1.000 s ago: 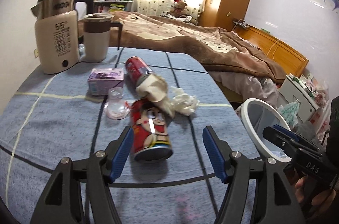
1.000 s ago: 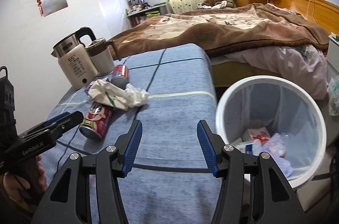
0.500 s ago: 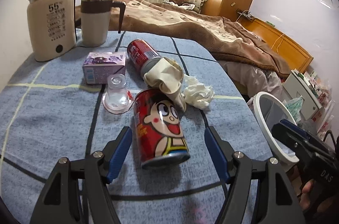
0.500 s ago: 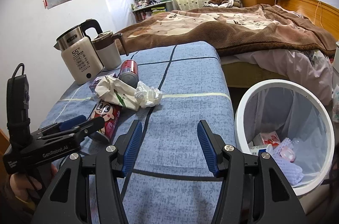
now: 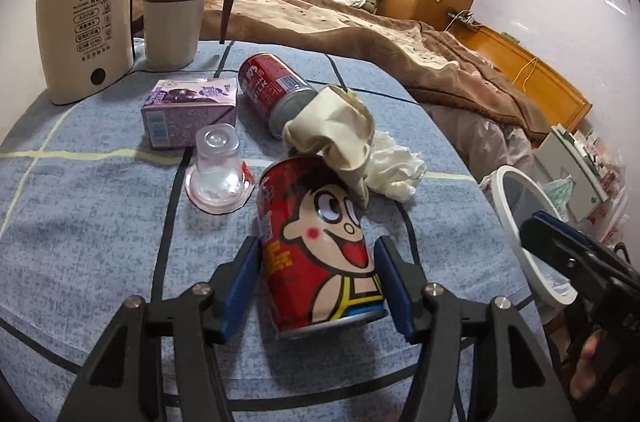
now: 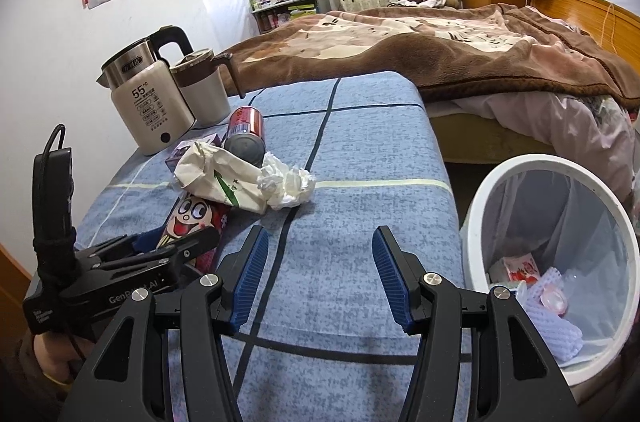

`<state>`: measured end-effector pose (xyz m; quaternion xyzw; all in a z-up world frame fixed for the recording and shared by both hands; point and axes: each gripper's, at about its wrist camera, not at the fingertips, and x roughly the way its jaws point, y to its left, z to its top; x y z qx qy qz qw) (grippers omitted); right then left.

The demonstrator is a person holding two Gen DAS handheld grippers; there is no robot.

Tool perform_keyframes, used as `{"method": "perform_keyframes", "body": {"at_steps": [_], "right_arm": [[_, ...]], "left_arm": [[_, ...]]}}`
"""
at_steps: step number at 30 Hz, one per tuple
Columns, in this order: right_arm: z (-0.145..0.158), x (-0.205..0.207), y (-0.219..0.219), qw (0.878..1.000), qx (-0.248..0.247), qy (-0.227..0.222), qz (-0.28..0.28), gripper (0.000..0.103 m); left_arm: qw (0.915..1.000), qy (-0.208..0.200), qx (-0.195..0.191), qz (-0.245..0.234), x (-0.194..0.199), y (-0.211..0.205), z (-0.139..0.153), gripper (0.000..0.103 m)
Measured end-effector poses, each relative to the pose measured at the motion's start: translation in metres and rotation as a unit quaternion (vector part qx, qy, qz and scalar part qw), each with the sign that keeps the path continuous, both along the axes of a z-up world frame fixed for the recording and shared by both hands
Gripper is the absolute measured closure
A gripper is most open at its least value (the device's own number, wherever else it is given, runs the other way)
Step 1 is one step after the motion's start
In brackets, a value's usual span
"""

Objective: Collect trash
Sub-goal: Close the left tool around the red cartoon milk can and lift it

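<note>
A red cartoon-print can [image 5: 320,242] lies on the blue tablecloth [image 5: 80,242]. My left gripper [image 5: 316,250] straddles it, its jaws closing, with the blue pads close beside the can's sides and a sliver of gap on the right. Behind the can lie a crumpled beige packet [image 5: 336,130], a white tissue wad [image 5: 394,170], a second red can [image 5: 272,86], a purple carton [image 5: 188,110] and an upturned clear cup [image 5: 218,174]. My right gripper [image 6: 320,242] hovers open over bare cloth with nothing between its fingers. The white bin [image 6: 500,182] stands to its right, trash inside.
A cream kettle [image 5: 84,34] and a lidded mug [image 5: 176,18] stand at the table's far left corner. A bed with a brown blanket [image 6: 440,50] runs behind the table. The bin sits on the floor past the table's right edge.
My left gripper came forward and down until the cartoon can sits between its fingers, and the jaws narrowed. The right gripper drifted sideways, with the bin now further right in its view.
</note>
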<state>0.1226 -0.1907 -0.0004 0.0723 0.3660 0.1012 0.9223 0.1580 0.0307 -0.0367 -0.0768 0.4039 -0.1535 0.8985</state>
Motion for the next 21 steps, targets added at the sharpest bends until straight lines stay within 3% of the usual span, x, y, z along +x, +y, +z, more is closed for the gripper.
{"method": "perform_keyframes", "body": {"at_steps": [6,21], "right_arm": [[-0.003,0.008,0.006,1.0,0.002,0.007,0.003,0.048],[-0.009,0.037,0.025,0.999,0.008,0.027,0.023,0.048]], "left_arm": [[0.9999,-0.006,-0.012,0.003,-0.006,0.01,0.003,0.045],[0.9976,-0.017,-0.024,0.063,-0.037,0.064,0.005,0.045]]}}
